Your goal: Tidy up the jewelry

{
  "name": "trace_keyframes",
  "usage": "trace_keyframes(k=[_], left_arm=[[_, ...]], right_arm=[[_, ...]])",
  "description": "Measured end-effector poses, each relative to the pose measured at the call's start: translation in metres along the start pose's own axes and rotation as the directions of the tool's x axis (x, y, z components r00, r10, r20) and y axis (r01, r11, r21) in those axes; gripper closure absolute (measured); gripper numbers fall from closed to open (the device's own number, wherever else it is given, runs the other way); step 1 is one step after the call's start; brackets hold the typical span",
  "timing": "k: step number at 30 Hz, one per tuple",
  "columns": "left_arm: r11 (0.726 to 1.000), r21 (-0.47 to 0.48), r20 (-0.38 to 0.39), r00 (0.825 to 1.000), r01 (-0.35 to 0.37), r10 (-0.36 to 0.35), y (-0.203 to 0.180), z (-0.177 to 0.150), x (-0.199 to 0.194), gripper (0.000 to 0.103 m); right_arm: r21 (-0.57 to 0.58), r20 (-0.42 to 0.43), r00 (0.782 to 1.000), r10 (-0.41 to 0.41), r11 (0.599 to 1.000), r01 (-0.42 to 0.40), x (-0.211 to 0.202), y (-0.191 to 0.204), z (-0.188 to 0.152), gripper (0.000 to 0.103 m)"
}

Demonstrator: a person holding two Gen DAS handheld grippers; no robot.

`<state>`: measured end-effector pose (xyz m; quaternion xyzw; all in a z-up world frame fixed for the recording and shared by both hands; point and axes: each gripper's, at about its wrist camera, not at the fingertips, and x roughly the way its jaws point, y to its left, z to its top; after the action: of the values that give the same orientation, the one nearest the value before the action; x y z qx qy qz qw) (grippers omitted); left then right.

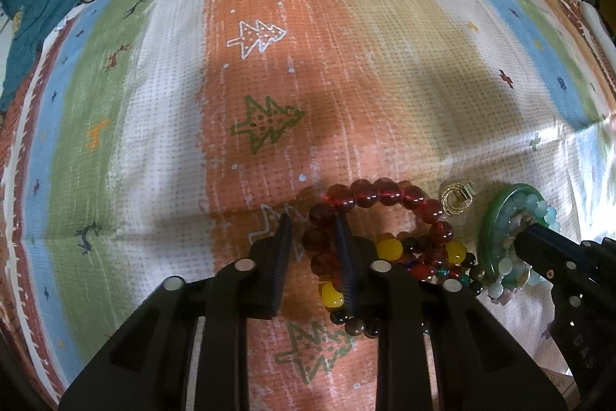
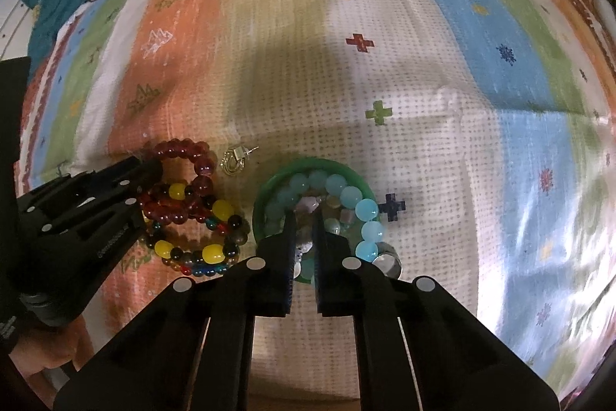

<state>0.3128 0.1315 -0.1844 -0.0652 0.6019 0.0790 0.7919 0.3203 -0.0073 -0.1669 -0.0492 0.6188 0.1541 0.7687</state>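
The black fingers hide much of each heap: the left gripper point(image 1: 313, 218) pinches the red bead bracelet point(image 1: 379, 195) at its nine o'clock side, while the right gripper point(image 2: 304, 218) nips the pale beads point(image 2: 308, 207) inside the green bangle point(image 2: 269, 187).

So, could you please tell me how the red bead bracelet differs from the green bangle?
The red bead bracelet is a string of round, translucent dark red beads; the green bangle is one smooth solid ring. The bracelet overlaps other beaded strands; the bangle encircles pale blue beads. Both lie on the patterned cloth.
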Motion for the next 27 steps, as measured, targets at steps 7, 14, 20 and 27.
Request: trace_keyframes(k=[7,14,20,27], left_arm=[[1.0,0.005,0.003,1.0,-0.013,0.013,-0.002,0.002,-0.004,0.087],[1.0,0.004,0.002,1.0,-0.01,0.01,-0.007,-0.001,-0.007,0.087],[1.0,-0.017,0.002,1.0,0.007,-0.007,-0.002,-0.001,-0.012,0.088],[0.999,-0.031,0.037,0.999,0.023,-0.022,-0.004,-0.001,-0.034,0.09]], right_arm=[[-0.004,0.012,1.0,0.017,1.0,-0.016,-0.015,0.0,-0.007,0.096],[-0.004,0.017,1.0,0.013,1.0,-0.013,-0.022,-0.003,-0.014,0.096],[-0.012,0.04,0.999,0.007,1.0,-0.006,-0.034,-0.005,-0.016,0.096],[-0.03,0.062,0.998,-0.002,1.0,0.004,-0.049,-0.004,-0.021,0.102]])
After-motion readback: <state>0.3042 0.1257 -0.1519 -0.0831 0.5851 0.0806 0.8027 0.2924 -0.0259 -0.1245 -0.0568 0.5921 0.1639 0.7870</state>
